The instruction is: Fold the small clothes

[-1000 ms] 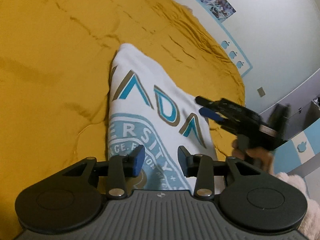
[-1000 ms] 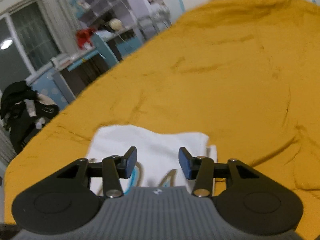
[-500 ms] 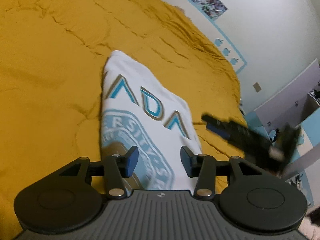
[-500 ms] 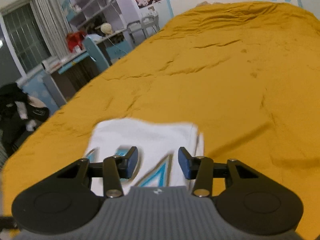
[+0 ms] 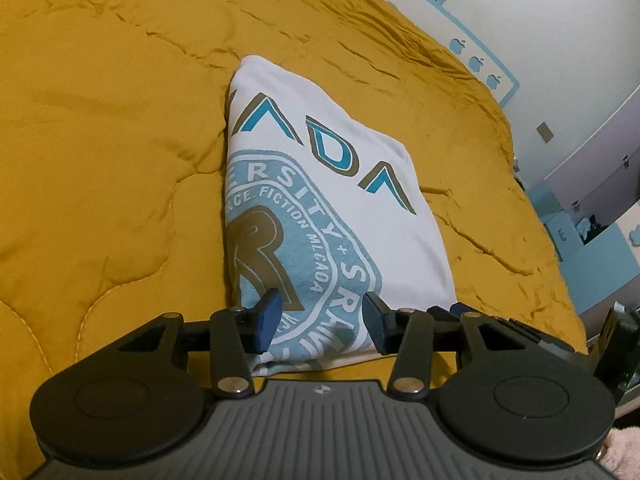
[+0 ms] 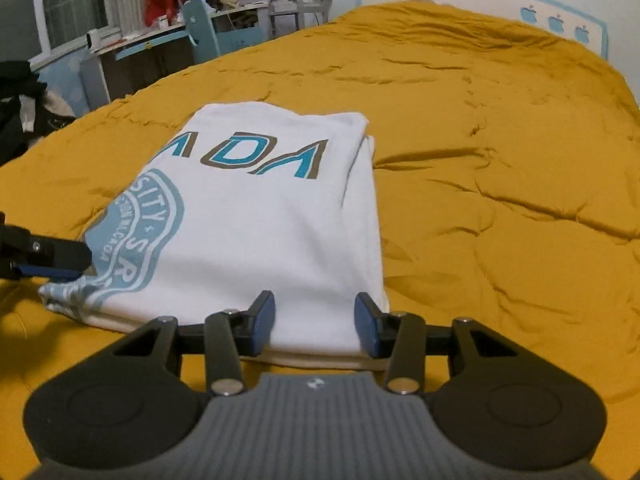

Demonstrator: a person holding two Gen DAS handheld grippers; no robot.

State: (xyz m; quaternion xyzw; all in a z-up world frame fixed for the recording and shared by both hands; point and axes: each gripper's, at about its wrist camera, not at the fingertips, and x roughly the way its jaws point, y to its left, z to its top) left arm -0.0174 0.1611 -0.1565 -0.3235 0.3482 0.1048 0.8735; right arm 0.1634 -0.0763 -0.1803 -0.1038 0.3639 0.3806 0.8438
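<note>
Both jaws parted: left gripper point(image 5: 320, 322) and right gripper point(image 6: 315, 328) poised at the folded white T-shirt's point(image 6: 260, 216) near edge, gripping nothing. Lying lengthwise, near to far, on the yellow quilt point(image 6: 500, 160).

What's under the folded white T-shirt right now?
The white T-shirt lies on the yellow quilt; a lower folded layer shows along its right edge. Anything else beneath is covered.

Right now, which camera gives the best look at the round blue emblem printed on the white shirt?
The left wrist view. There the round emblem on the white shirt lies nearly whole and its lettering is readable. The right wrist view shows only part of the emblem, at the shirt's folded left edge, seen at a slant.
</note>
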